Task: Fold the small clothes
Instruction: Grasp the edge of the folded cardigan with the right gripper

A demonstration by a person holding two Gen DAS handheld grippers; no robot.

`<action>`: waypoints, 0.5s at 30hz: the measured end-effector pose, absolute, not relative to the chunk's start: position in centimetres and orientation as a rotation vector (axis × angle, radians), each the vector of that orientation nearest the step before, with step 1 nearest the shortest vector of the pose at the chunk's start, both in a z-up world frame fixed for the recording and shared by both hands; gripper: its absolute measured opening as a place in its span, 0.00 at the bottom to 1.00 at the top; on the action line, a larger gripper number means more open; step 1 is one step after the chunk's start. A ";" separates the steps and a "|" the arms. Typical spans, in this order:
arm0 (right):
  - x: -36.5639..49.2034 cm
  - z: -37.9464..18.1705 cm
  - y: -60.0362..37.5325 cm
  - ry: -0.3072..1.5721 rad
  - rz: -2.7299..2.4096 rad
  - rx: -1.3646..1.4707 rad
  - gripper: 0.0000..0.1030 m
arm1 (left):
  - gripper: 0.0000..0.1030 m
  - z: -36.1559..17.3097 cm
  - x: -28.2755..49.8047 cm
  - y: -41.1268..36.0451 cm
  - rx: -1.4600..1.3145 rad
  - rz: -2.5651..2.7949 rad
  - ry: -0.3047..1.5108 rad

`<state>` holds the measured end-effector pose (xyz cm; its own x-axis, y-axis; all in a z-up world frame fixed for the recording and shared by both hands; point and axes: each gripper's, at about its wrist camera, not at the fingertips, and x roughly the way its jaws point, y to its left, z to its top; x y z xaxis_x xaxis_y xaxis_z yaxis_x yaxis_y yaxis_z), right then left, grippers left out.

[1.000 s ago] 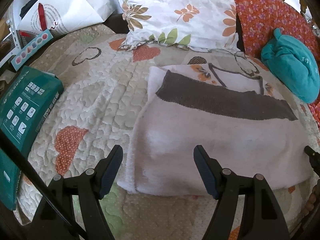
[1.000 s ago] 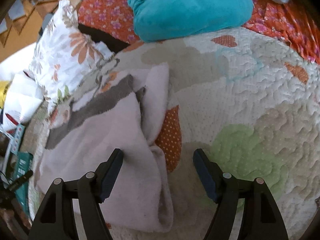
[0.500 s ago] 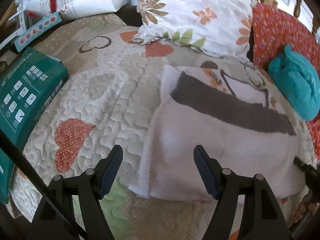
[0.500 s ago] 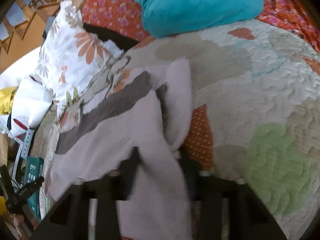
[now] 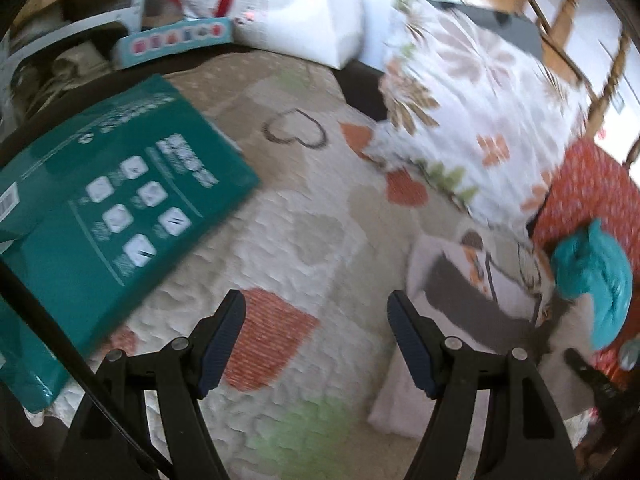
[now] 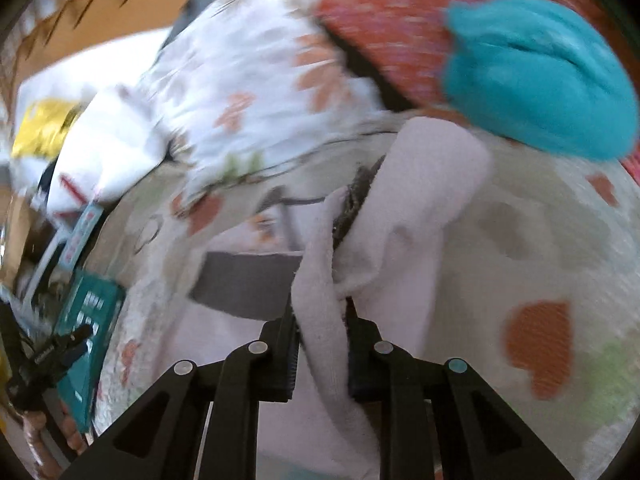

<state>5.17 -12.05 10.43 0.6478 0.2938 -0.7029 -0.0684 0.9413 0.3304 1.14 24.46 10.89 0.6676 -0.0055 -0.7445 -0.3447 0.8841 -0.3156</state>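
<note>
A pale pink fleece garment with a grey band (image 5: 476,304) lies on the quilted bed cover at the right of the left wrist view. My left gripper (image 5: 316,344) is open and empty, to the left of the garment over bare quilt. In the right wrist view my right gripper (image 6: 320,348) is shut on the pink garment's edge (image 6: 320,320) and holds a fold of it lifted off the bed. The grey band (image 6: 248,284) shows behind the fold. Both views are blurred by motion.
A teal box (image 5: 104,208) lies on the quilt at left. A floral pillow (image 5: 472,108) and a white bag (image 5: 296,4) are at the back. A teal cloth bundle (image 6: 536,76) rests on an orange pillow (image 6: 380,28) at right.
My right gripper closed on the garment's edge and lifted it. My left gripper swung left, away from the garment, staying open.
</note>
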 end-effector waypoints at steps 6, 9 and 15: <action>7.8 7.2 -1.3 0.938 0.290 0.136 0.18 | 0.70 11.4 0.5 27.6 -0.538 0.227 0.791; 8.3 5.8 1.4 0.962 0.289 0.085 0.18 | 0.70 11.5 0.3 28.7 -0.571 0.232 0.779; 8.3 5.0 4.3 0.979 0.315 0.002 0.20 | 0.70 11.4 0.1 29.8 -0.619 0.238 0.768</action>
<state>8.28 4.28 5.04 0.5163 0.2631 -0.8150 -0.2611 0.9547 0.1429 0.06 29.84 11.39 0.7033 -0.0186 -0.7106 -0.4176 0.7982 -0.4342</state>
